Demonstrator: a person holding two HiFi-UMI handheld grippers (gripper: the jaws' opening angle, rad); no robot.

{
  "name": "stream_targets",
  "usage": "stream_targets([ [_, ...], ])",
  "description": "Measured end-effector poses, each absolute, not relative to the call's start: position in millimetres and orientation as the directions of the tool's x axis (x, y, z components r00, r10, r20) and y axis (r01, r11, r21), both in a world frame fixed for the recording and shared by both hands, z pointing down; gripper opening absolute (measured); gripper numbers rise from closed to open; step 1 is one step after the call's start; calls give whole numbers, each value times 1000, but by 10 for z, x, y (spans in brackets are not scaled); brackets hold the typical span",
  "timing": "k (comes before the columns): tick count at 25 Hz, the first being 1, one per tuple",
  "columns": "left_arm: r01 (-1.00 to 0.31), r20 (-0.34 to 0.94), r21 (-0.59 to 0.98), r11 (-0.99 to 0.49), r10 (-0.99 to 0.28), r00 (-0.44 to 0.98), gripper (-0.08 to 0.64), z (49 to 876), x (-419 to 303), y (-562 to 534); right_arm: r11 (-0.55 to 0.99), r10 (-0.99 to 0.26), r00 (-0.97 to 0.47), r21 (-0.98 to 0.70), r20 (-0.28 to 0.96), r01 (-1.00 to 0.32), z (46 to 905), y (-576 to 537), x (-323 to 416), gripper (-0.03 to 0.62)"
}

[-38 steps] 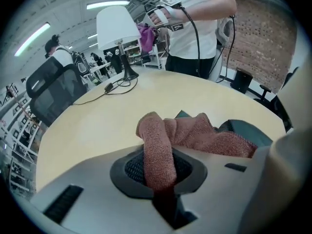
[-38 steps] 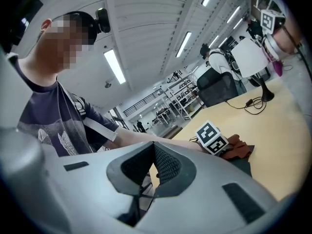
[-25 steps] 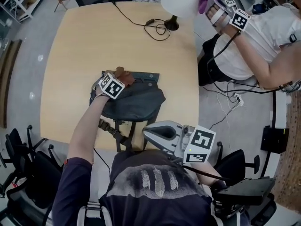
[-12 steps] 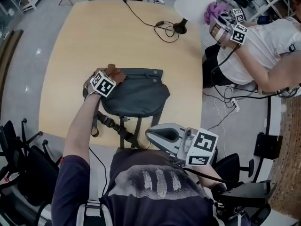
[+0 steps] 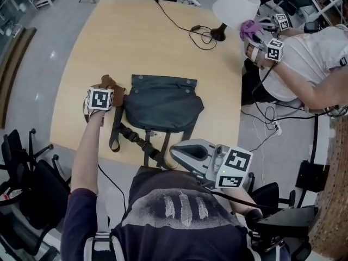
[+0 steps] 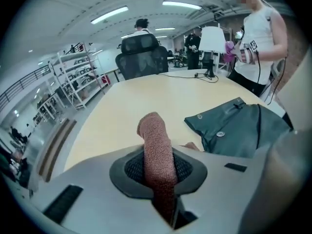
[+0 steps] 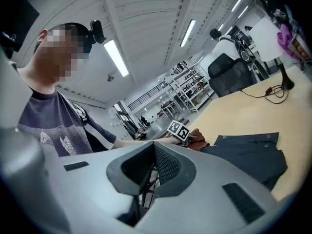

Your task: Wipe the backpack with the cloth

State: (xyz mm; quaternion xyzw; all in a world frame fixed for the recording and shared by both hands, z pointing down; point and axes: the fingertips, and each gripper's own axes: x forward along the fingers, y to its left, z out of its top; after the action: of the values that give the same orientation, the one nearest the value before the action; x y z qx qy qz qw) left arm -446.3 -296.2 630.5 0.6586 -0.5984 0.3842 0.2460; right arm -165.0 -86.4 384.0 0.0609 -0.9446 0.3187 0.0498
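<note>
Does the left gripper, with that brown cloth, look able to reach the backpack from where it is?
Probably yes: the left gripper, shut on the cloth, is just left of the backpack, with nothing in between.

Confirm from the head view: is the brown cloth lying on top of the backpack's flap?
No, the cloth, clamped in the left gripper, sits off the left side of the backpack, over the table.
</note>
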Motion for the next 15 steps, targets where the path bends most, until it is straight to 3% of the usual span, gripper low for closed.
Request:
stream_targets([
  [6, -973, 808, -126, -195, -589, 13, 57, 6314, -4110, -2833, 828, -42, -991, -551, 128, -106, 3762, -808, -1686, 2],
  [15, -919, 846, -177, -351, -531, 39, 57, 6510, -3255, -2703, 802, -126, -985, -572, 119, -172, 3798, -774, -1116, 2],
])
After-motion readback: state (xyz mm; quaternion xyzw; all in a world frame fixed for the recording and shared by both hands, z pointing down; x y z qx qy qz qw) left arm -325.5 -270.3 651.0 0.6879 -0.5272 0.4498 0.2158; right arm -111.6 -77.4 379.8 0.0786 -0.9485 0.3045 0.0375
